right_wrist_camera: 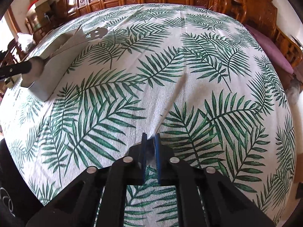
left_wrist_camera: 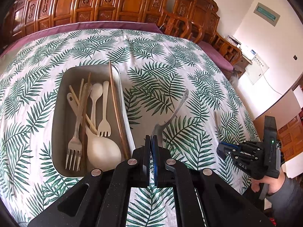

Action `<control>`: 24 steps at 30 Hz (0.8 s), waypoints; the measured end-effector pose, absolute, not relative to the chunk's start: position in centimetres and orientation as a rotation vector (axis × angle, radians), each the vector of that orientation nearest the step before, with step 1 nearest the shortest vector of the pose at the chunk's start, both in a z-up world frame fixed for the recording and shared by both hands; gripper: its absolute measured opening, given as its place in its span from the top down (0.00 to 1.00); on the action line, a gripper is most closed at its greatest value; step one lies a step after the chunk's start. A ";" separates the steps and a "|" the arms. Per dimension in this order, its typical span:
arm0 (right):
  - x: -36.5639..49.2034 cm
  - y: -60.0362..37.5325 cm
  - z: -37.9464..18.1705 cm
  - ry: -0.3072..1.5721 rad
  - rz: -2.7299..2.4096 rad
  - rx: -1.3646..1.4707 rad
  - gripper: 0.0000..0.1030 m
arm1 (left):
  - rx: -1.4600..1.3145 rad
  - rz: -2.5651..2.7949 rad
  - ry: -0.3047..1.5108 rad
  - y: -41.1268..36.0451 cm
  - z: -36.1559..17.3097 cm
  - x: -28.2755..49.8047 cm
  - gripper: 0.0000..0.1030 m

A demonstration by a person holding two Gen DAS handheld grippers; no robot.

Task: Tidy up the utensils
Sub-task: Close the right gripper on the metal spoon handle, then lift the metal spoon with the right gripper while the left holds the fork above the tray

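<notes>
My left gripper (left_wrist_camera: 151, 141) is shut on the head end of a metal utensil (left_wrist_camera: 177, 109), whose pierced handle rises up and to the right above the cloth. A grey tray (left_wrist_camera: 58, 124) lies just to its left, holding a metal fork (left_wrist_camera: 74, 143), white plastic spoons and a fork, and chopsticks; one brown chopstick (left_wrist_camera: 115, 106) leans on its right rim. My right gripper (right_wrist_camera: 150, 141) points down at the cloth, shut on the near end of a pale thin stick (right_wrist_camera: 177, 92) lying there. The left wrist view shows that right gripper (left_wrist_camera: 222, 149) and stick (left_wrist_camera: 216, 118) at the right.
A leaf-print cloth (right_wrist_camera: 106, 113) covers the table, with a purple cloth edge (left_wrist_camera: 94, 27) beyond it. Carved wooden chairs (left_wrist_camera: 189, 19) line the far side and right. The right wrist view shows the tray (right_wrist_camera: 47, 79) and the held utensil's handle (right_wrist_camera: 96, 33) at far left. A hand (left_wrist_camera: 272, 185) holds the right gripper.
</notes>
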State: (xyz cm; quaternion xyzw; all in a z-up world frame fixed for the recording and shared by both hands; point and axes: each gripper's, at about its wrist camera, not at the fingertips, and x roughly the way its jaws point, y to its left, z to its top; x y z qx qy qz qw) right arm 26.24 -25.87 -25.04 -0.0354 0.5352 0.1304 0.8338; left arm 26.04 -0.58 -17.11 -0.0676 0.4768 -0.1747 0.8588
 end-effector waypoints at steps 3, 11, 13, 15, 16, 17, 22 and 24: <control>26.3 -26.0 -25.0 1.147 0.264 -0.052 1.00 | -0.143 -0.367 1.001 -0.6 -17.1 26.0 0.99; 27.2 -26.7 -24.8 1.162 0.184 0.009 1.00 | -0.143 -0.369 0.998 -0.7 -17.0 26.0 0.99; 27.6 -27.0 -24.6 1.156 0.176 0.040 0.98 | -0.146 -0.369 0.998 -0.7 -17.0 26.0 0.99; 28.1 -27.2 -24.7 1.160 0.165 0.054 0.93 | -0.145 -0.370 0.998 -0.8 -16.9 26.0 0.99; 28.4 -27.2 -24.7 1.162 0.164 0.066 0.87 | -0.145 -0.369 0.999 -0.8 -17.0 26.1 0.99; 28.7 -27.1 -24.9 1.165 0.162 0.067 0.86 | -0.148 -0.369 0.999 -0.7 -16.9 26.0 0.99; 29.8 -26.6 -25.1 1.176 0.124 0.052 0.83 | -0.154 -0.369 1.001 -0.6 -17.1 26.1 0.99; 30.3 -26.4 -25.2 1.181 0.105 0.037 0.83 | -0.154 -0.370 1.002 -0.5 -17.2 26.1 0.99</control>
